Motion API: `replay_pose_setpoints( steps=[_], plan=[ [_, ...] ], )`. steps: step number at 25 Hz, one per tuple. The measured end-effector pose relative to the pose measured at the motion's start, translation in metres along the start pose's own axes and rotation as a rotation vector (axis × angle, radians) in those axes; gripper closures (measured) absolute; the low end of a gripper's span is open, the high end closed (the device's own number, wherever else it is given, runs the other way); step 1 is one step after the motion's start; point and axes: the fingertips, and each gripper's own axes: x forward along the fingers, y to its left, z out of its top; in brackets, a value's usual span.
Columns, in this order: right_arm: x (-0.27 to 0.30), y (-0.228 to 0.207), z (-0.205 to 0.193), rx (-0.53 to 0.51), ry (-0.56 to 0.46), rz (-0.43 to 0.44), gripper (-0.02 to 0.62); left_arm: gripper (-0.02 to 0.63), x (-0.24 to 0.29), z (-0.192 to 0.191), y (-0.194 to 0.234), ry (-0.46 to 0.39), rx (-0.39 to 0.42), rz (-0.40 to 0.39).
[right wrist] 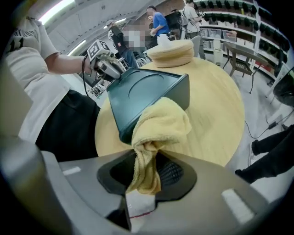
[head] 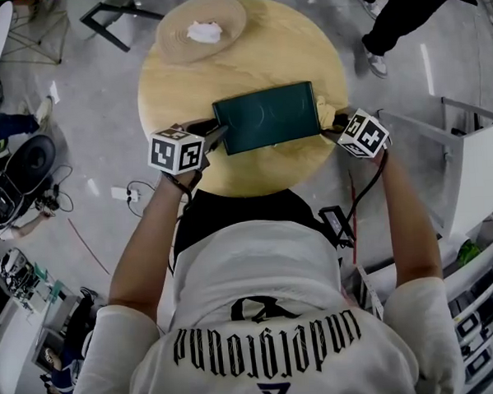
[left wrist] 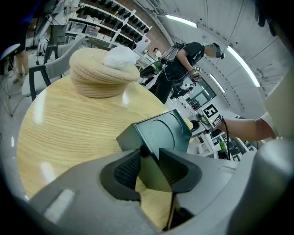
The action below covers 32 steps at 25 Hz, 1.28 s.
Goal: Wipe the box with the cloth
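Dark green rectangular box (head: 265, 115): at front edge of round pale-wood surface (head: 305, 57); left gripper (left wrist: 149, 161) fingers clamped on its corner; right gripper (right wrist: 147, 174) fingers pinching yellow terry cloth (right wrist: 161, 121) against opposite end; risk: wiping pressure twists box from corner hold.

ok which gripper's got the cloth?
The right gripper: its jaws are shut on the yellow cloth, which touches the green box at one end. The left gripper clamps the opposite end instead.

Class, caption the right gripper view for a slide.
Right gripper holds a yellow cloth against one end of the green box on the round table.
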Motion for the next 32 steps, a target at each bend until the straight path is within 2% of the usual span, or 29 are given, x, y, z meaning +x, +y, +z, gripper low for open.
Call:
replay_pose_setpoints(
  steps=[12, 18, 20, 26, 32],
  plan=[
    [-0.01, -0.053, 0.04, -0.217, 0.097, -0.097, 0.48, 0.462, 0.002, -0.001, -0.006, 0.006, -0.006, -0.03],
    [-0.023, -0.068, 0.065, -0.328, 0.175, -0.103, 0.482, 0.462, -0.006, -0.001, -0.008, 0.01, -0.009, -0.041],
    [-0.026, -0.072, 0.068, -0.421, 0.23, -0.099, 0.483, 0.46, -0.006, -0.002, -0.011, 0.011, -0.009, -0.042],
    [-0.031, -0.083, 0.074, -0.811, 0.481, -0.077, 0.483, 0.46, -0.009, 0.001, -0.016, 0.0, -0.029, -0.054],
    [-0.015, -0.073, 0.102, -1.069, 0.621, 0.005, 0.485, 0.46, -0.012, -0.001, -0.014, -0.009, -0.044, -0.071]
  ],
)
